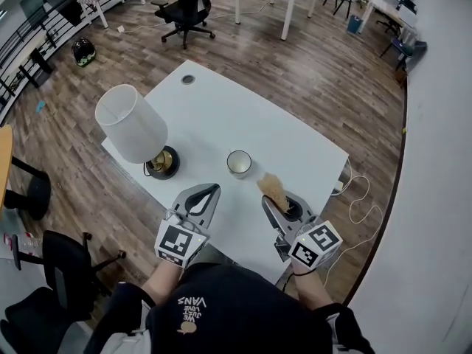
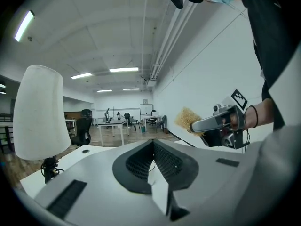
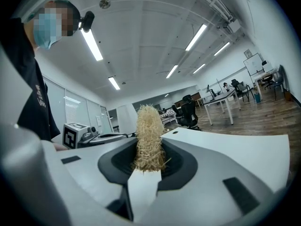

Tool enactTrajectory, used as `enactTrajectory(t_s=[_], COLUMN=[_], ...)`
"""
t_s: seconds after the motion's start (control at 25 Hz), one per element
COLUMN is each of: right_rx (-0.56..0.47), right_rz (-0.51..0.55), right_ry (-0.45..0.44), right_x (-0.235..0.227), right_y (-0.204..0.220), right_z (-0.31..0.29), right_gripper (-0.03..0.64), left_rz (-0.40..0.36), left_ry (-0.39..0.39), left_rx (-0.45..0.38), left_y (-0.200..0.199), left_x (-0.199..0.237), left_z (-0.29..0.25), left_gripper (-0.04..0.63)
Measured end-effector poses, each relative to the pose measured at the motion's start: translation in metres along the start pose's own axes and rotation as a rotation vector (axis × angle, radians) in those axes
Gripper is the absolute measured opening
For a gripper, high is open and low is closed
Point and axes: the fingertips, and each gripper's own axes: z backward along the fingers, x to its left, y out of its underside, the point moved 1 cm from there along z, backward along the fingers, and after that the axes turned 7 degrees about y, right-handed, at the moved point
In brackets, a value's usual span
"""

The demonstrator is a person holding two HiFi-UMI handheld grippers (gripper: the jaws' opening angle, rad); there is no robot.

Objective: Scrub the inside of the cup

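Observation:
A small white cup (image 1: 238, 162) stands upright on the white table (image 1: 221, 116), ahead of both grippers and between them. My left gripper (image 1: 212, 191) hovers over the table's near edge, its jaws closed together with nothing between them; the left gripper view shows the same left gripper (image 2: 153, 144) empty. My right gripper (image 1: 271, 200) is shut on a straw-coloured scrubber (image 1: 272, 186), whose bristly end points toward the cup, a short way to the cup's right. In the right gripper view the scrubber (image 3: 149, 138) sticks up from the closed right gripper (image 3: 146, 169). Neither gripper view shows the cup.
A lamp with a white shade (image 1: 130, 122) and brass-and-black base (image 1: 161, 162) stands left of the cup. A round grommet (image 1: 188, 80) sits at the table's far end. A white cable (image 1: 359, 198) hangs off the right side. Office chairs (image 1: 186, 9) and desks stand beyond.

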Motion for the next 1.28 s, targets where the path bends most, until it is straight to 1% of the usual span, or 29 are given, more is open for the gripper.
enactTrajectory(t_s=[0.16,0.36,0.84,1.28], right_rx=[0.025,0.034,0.026,0.026], right_rz=[0.03,0.04,0.049,0.041], right_ry=[-0.022,-0.014,-0.02,-0.018], right_x=[0.012,0.017,0.017,0.016], right_y=[0.007,0.013,0.007,0.006], right_z=[0.004,0.009,0.007,0.006], right_gripper=[0.1,0.1,0.1,0.1], left_rz=[-0.006,-0.009,0.029,0.017], left_ry=[-0.011,-0.021,-0.021,-0.008], left_rx=[-0.016,-0.03,-0.057,-0.046], left_y=[-0.005,-0.007,-0.011,-0.012], left_x=[-0.006,-0.01,-0.017,-0.02], left_z=[0.013,0.019,0.02,0.015], left_gripper=[0.011,0.011,0.011,0.011])
